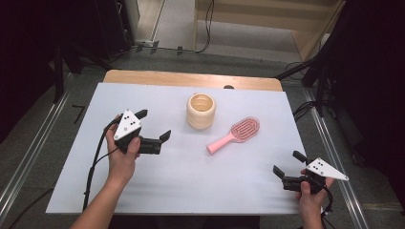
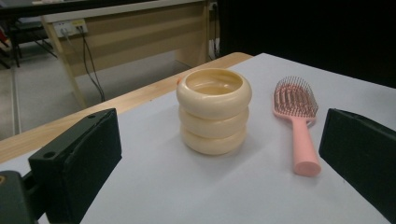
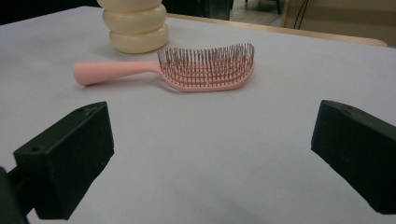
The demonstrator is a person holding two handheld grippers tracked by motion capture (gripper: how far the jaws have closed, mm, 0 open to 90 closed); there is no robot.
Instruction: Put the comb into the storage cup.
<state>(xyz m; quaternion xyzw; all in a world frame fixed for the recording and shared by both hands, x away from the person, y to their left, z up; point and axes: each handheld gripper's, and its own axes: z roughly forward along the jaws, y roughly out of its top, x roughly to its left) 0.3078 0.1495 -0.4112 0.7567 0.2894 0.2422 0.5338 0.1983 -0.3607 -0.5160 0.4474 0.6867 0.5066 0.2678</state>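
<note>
Your left gripper (image 1: 154,125) hovers over the table (image 1: 157,191) with its jaws spread wide and nothing between them, facing the cream ribbed cup (image 1: 201,111). Your right gripper (image 1: 287,162) is likewise released and empty, aimed at the pink hairbrush (image 1: 235,134), which lies bristles up just beside the cup, well apart from both grippers.
</note>
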